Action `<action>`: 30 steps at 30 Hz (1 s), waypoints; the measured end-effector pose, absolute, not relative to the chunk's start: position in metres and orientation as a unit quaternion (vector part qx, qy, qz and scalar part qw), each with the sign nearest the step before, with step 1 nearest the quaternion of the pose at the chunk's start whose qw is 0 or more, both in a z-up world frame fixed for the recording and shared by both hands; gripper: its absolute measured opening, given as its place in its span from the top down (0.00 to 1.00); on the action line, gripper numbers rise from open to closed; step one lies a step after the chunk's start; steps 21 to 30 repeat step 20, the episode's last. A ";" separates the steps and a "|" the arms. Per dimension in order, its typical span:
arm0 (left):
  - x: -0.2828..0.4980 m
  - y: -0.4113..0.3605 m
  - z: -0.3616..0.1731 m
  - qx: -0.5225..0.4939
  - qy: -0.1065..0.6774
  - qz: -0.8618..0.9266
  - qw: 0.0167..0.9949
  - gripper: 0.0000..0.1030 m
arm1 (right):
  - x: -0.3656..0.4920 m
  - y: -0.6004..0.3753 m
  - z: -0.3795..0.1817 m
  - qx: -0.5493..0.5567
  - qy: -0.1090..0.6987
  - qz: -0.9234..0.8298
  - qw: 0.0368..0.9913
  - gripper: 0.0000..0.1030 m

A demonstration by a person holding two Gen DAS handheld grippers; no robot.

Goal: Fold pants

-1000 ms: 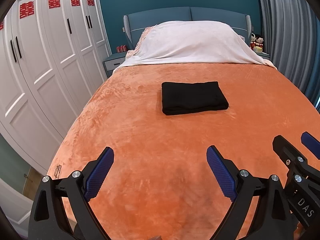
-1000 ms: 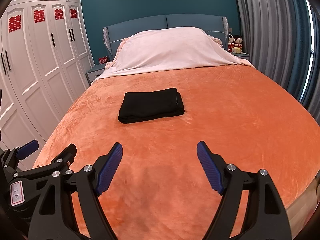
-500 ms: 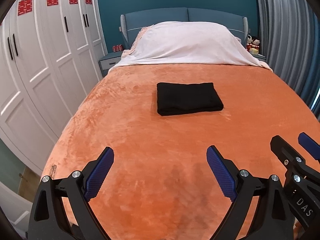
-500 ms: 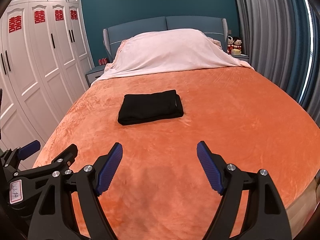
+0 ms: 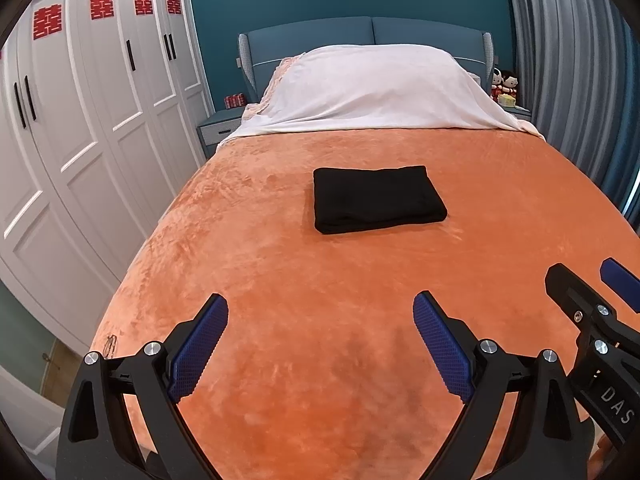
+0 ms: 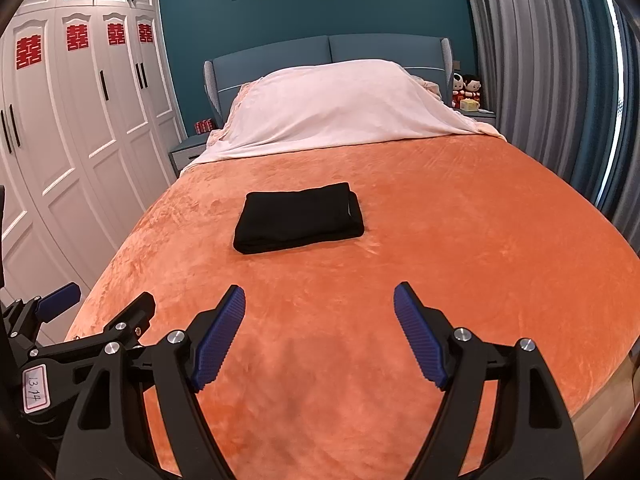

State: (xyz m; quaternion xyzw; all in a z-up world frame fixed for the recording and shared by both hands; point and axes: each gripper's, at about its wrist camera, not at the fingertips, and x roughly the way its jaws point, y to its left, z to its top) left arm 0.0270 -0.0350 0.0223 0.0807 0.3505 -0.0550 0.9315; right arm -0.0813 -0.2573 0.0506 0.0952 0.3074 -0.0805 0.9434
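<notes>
The black pants (image 5: pixel 376 198) lie folded into a compact rectangle in the middle of the orange blanket (image 5: pixel 320 280); the right wrist view shows the same pants (image 6: pixel 298 218) slightly left of centre. My left gripper (image 5: pixel 320 320) hovers over the near part of the bed, well short of the pants, open with nothing between its blue pads. My right gripper (image 6: pixel 319 312) hangs beside it, also open and empty. The right gripper's tip (image 5: pixel 580 292) shows at the right edge of the left wrist view, and the left gripper's tip (image 6: pixel 96 312) at the left edge of the right wrist view.
A pale pink cover (image 5: pixel 376 88) drapes the pillows against a blue headboard (image 5: pixel 360 32). White wardrobes (image 5: pixel 80 120) run along the left. Grey curtains (image 5: pixel 568 60) hang on the right. Nightstands (image 5: pixel 220 130) flank the bed, the right one holding dolls (image 6: pixel 466 88).
The left wrist view has drifted slightly, so the pants sit a little further left in it. The pants themselves lie still and both grippers stay open.
</notes>
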 end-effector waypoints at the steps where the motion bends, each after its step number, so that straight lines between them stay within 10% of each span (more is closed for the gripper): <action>1: 0.027 -0.035 0.022 0.082 0.349 -0.055 0.932 0.11 | -0.081 -0.257 0.051 0.095 0.307 -0.081 0.943 0.28; 30: 0.026 -0.034 0.011 0.107 0.354 -0.040 0.928 0.11 | -0.084 -0.259 0.050 0.095 0.309 -0.087 0.942 0.27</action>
